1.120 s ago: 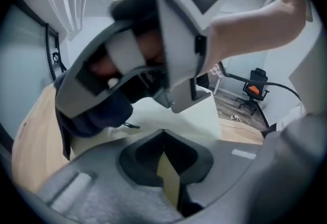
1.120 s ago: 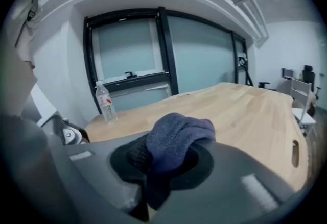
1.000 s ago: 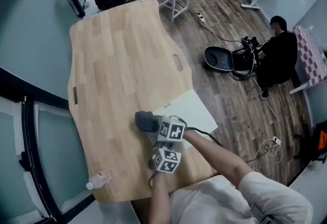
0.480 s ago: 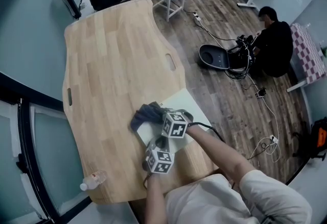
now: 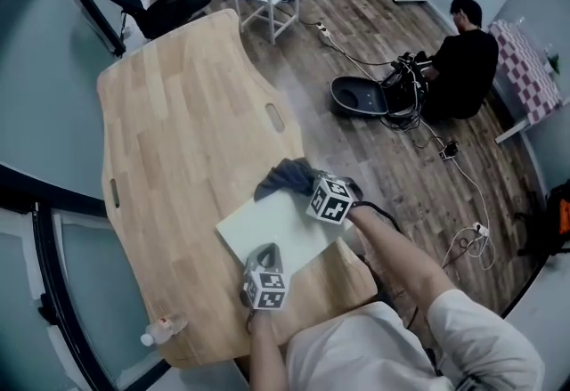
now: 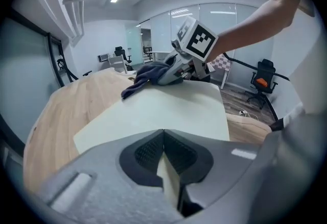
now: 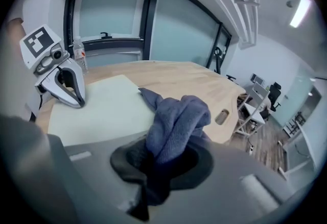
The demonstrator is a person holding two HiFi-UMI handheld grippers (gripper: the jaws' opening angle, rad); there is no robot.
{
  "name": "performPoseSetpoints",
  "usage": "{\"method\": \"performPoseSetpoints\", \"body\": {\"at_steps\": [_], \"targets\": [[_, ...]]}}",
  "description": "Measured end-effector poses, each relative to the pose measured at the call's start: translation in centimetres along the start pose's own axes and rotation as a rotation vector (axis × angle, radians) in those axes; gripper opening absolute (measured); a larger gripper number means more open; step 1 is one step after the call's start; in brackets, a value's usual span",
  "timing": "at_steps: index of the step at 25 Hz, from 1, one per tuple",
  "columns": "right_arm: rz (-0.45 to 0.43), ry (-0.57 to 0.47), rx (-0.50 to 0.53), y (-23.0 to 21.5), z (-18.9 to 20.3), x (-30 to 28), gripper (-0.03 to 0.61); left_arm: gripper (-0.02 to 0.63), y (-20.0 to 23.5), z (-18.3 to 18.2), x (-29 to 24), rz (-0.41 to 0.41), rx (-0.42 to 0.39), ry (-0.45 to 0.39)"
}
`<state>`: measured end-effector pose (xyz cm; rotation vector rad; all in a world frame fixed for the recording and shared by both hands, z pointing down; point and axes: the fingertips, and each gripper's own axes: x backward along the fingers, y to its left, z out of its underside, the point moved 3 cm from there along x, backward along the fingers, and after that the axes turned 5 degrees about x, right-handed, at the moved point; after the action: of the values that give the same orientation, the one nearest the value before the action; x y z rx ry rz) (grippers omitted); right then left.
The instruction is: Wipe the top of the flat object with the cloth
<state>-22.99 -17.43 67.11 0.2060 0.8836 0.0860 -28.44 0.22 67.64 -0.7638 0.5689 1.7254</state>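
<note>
Table (image 5: pixel 178 113) holds board (image 5: pixel 267 224); right tongs (image 7: pixel 162 167) grip cloth (image 7: pixel 176 121), left tongs (image 6: pixel 164 159) seemingly pinch it.

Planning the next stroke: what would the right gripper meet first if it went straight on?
Apparently only bare table beyond the board edge; the held cloth leads. The left gripper sits off to the side. Depth uncertain.

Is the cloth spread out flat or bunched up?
Bunched up: the cloth is a crumpled wad clamped in the right gripper, at the white board's far corner.
</note>
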Motion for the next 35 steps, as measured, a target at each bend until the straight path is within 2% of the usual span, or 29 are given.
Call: {"method": "performPoseSetpoints", "body": {"at_steps": [5, 8, 11, 20, 29, 33, 35], "targets": [[0.057, 0.000, -0.065, -1.4, 1.4, 1.3, 0.064, 0.008, -0.4, -0.2, 0.0, 0.000, 0.009, 0.003], [0.105, -0.015, -0.087, -1.0, 1.6, 1.6, 0.064, 0.008, -0.4, -0.5, -0.1, 0.000, 0.010, -0.002], [0.117, -0.023, -0.085, 0.4, 2.1, 2.2, 0.064, 0.009, -0.3, -0.4, -0.1, 0.000, 0.011, 0.012], [0.084, -0.006, -0.124, 5.1, 3.1, 3.5, 0.063, 0.009, 0.0, -0.1, 0.3, -0.020, -0.007, 0.013], [-0.025, -0.003, -0.065, 9.4, -1.6, 1.2, 0.063, 0.008, -0.4, -0.2, 0.1, 0.000, 0.006, 0.016], [-0.009, 0.020, -0.026, 11.1, -3.3, 0.2, 0.061, 0.008, -0.4, -0.5, 0.5, 0.000, -0.007, 0.003], [-0.012, 0.028, -0.035, 11.2, -3.3, 0.3, 0.061, 0.008, -0.5, -0.2, 1.4, -0.001, 0.023, -0.019]]}}
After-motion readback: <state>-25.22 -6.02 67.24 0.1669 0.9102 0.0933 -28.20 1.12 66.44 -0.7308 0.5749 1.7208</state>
